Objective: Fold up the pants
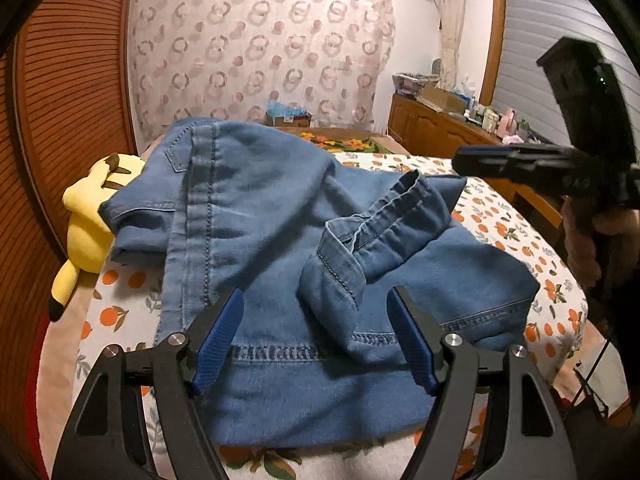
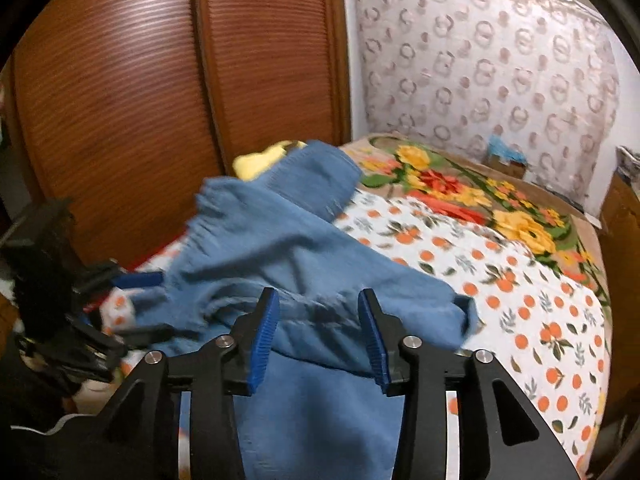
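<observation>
1. Denim pants [image 1: 280,216], blue, pale wash — lying rumpled on the bed [image 1: 516,232], partly folded over themselves; elastic waistband [image 1: 384,216] curled up on top, stitched hem across the near edge.
2. Left tongs [image 1: 316,340] — blue pads wide apart, poised over the near hem; nothing clamped betw. them. Contact w/ the fabric can't be told.
3. Right tongs [image 2: 318,336] — pads apart, no earlier view to compare; denim lies under and betw. them, not pinched. In left wrist view the right tongs sit at right, above the bed, w/ a person's hand [image 1: 588,224] on the grip.
4. Bed sheet [image 2: 520,312] — white, orange-fruit and leaf print; directly under the pants.
5. Floral blanket [image 2: 460,184] — yellow/red flowers, far side of the bed beyond the sheet.
6. Yellow plush toy [image 1: 86,216] — brown-tipped ears, at the left edge of the bed, touching the pants, partly covered by them.
7. Louvred wooden doors [image 2: 160,80] — reddish brown, beside the bed.
8. Patterned curtain [image 1: 260,52] — ring motif, pinkish, on the far wall.
9. Wooden cabinet [image 1: 436,128] — right of the bed, top cluttered w/ small items, too small to tell apart.
</observation>
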Motion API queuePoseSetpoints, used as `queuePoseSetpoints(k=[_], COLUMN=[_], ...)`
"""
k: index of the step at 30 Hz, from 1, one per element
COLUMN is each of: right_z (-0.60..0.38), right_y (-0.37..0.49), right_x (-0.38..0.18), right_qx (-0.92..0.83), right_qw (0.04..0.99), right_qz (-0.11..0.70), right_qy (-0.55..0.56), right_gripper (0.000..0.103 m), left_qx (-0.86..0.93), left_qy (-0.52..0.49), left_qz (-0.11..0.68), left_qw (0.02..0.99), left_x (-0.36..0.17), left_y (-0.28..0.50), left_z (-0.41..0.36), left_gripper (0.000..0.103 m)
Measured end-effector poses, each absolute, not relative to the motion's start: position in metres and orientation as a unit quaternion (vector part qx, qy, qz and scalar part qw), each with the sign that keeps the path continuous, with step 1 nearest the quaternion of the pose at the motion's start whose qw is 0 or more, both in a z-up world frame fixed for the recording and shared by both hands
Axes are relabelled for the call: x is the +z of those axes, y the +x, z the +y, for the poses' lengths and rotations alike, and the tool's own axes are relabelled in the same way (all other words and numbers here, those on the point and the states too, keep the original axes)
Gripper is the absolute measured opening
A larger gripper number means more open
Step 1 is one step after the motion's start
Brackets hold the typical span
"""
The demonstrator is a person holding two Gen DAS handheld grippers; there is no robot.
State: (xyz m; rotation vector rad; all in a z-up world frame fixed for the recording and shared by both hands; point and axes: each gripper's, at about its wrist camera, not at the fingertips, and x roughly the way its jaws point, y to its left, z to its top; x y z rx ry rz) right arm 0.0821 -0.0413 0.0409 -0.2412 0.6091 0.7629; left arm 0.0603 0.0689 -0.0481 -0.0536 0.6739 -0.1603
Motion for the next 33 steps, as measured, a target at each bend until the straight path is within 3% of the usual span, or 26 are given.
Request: queuePoseSetpoints(k=[4, 11, 13, 16, 17, 18, 19, 28, 33], right_z=[-0.042, -0.027, -0.021, -0.011, -0.008, -0.006, -0.004, 0.011, 0.050], right_y=[0.101, 0.129, 0.132, 0.136, 0.137, 0.140, 0.141, 0.127, 0.118], right_x=[0.024, 0.008, 0.005, 0.000, 0.000, -0.001, 0.001, 0.086, 0.123], right_qx=[0.353, 0.366, 0.368, 0.396, 0.399, 0.403, 0.412, 0.443, 0.469], right_qw=[0.874, 0.861, 0.857, 0.845, 0.843, 0.842, 0.839, 0.861, 0.854], right_qz=[0.314, 0.335, 0.340, 0.335, 0.336, 0.333, 0.332, 0.229, 0.193], right_qy=[-0.114, -0.116, -0.120, -0.130, -0.131, -0.129, -0.126, -0.102, -0.119], right_gripper=[0.046, 0.046, 0.046, 0.046, 0.039, 0.013, 0.006, 0.002, 0.002], left_qx=[-0.090, -0.089, -0.086, -0.082, -0.080, -0.080, -0.083, -0.115, -0.114], left_qy=[-0.015, 0.021, 0.023, 0.022, 0.023, 0.023, 0.018, -0.033, -0.049], left_qz=[0.342, 0.367, 0.370, 0.371, 0.368, 0.365, 0.359, 0.278, 0.277], left_qw=[0.935, 0.926, 0.925, 0.925, 0.926, 0.927, 0.929, 0.953, 0.953], left_x=[-0.053, -0.064, -0.065, -0.066, -0.065, -0.063, -0.061, -0.002, -0.005], left_y=[0.071, 0.089, 0.091, 0.090, 0.089, 0.087, 0.084, 0.033, 0.011], left_z=[0.062, 0.048, 0.048, 0.048, 0.048, 0.048, 0.050, 0.060, 0.063], left_gripper=[0.062, 0.057, 0.042, 0.028, 0.025, 0.024, 0.023, 0.023, 0.023])
